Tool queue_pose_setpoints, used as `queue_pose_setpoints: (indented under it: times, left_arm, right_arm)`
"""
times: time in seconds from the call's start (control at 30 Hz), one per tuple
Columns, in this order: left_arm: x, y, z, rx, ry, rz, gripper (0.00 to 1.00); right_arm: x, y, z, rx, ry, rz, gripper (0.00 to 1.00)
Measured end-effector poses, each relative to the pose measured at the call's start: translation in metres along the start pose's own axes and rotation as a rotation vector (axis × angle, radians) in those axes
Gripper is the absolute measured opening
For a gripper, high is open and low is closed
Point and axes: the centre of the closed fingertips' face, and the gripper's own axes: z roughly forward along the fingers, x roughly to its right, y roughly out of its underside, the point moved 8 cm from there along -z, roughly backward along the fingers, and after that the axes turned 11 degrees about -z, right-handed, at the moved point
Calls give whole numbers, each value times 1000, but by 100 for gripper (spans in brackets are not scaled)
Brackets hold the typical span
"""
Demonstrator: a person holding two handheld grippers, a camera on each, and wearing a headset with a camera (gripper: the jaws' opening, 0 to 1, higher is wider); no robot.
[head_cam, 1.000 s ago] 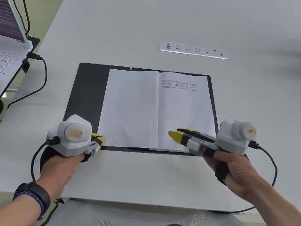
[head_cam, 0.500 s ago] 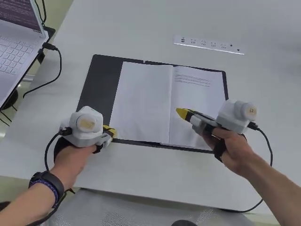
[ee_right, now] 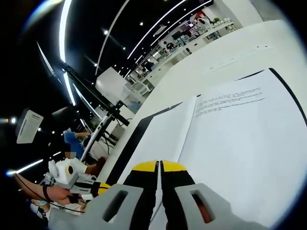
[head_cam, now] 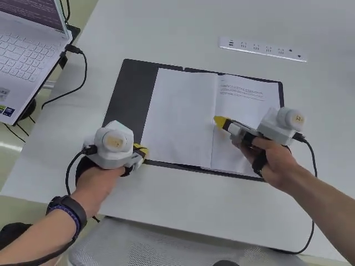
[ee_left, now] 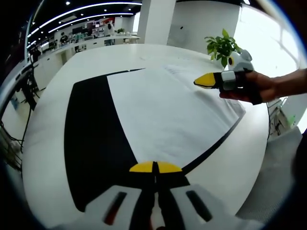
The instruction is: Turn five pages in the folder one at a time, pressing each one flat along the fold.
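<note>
Two claws appear in the head view, each with its jaws together and empty: the left claw (head_cam: 141, 151) at the folder's (head_cam: 130, 105) near left edge, the right claw (head_cam: 222, 121) over its right-hand page (head_cam: 249, 111), just beside the fold (head_cam: 213, 122). The folder lies open on the tabletop (head_cam: 183, 33).

In the left gripper view, the yellow tips meet over the folder's black cover.

In the right gripper view, the closed tips hover above the page.

The paper looks thin, light, floppy and easily creased, so the best place to lift a sheet is probably its outer right corner.
</note>
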Motion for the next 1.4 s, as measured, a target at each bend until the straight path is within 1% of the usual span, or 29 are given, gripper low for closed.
queue_pose_setpoints:
  times: [0.13, 0.3, 0.43, 0.47, 0.63, 0.67, 0.77, 0.87, 0.97, 1.0, 1.13, 1.4]
  left_arm:
    - [0, 0, 0, -1, -1, 2, 0]
    - [-2, 0, 3, -2, 1, -4, 0]
    - [-3, 1, 4, 0, 0, -3, 0]
    - [-4, 2, 4, 1, -1, 0, 0]
    - [-5, 1, 6, -1, -1, 3, 0]
    - [-6, 1, 6, 0, 0, 0, 0]
    - [-7, 2, 6, 5, 9, -9, 0]
    - [-6, 1, 6, 2, 9, 4, 0]
    - [-7, 1, 7, 4, 10, -5, 0]
    - [-7, 1, 7, 5, 12, -15, 0]
    - [-7, 1, 7, 6, 10, -15, 0]
    - [-7, 1, 7, 5, 7, -14, 0]
  right_arm:
    - [4, -4, 6, 12, 7, 18, 0]
    - [7, -9, 13, 33, 11, 37, 0]
    - [7, -16, 17, 43, 0, 43, 0]
    - [4, -17, 18, 44, 2, 38, 0]
    - [-1, -19, 24, 29, 1, 42, 0]
    - [-1, -19, 26, 19, 7, 56, 0]
    - [-1, -24, 29, 41, 5, 60, 0]
    - [2, -27, 32, 45, 14, 61, 0]
    - [7, -25, 35, 21, 34, 68, 0]
    - [8, -24, 36, 18, 35, 61, 0]
    - [8, -22, 39, 3, 33, 46, 0]
    - [14, -26, 44, 35, 26, 90, 0]
